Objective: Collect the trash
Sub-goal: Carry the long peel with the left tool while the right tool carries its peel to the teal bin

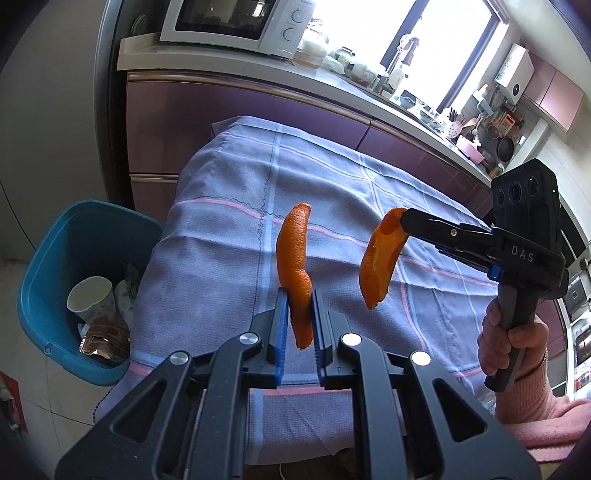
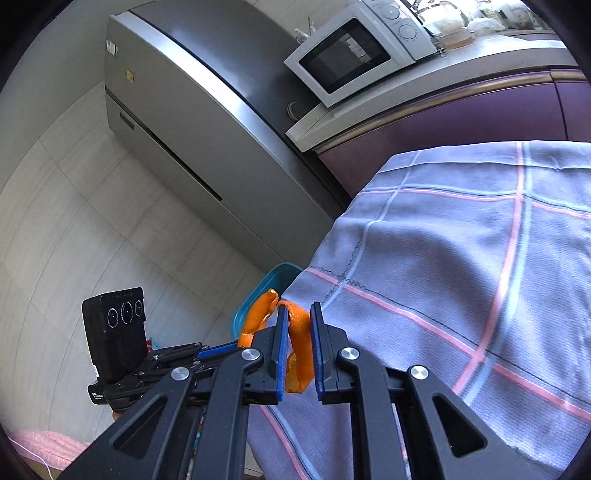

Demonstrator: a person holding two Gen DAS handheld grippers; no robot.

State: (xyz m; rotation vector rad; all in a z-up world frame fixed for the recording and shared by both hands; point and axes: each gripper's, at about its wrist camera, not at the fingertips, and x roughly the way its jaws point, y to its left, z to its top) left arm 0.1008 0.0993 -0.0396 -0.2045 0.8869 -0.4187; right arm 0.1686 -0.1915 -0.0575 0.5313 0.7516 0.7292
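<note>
Peel could miss the blue bin (image 1: 55, 258) beside the table's left edge, since left gripper (image 1: 299, 317) and right gripper (image 1: 402, 218) each pinch orange peel (image 1: 293, 258) thinly above the tablecloth (image 1: 229, 184).

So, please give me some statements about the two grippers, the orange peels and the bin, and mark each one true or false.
1. Each gripper holds a piece of orange peel. True: the left gripper grips one orange peel, the right gripper grips the other peel.
2. The blue bin stands on the table. False: it stands on the floor beside the table.
3. The bin already holds a paper cup. True.
4. The tablecloth is plain red. False: it is bluish with pink and light stripes.
5. A microwave sits on the counter. True.
</note>
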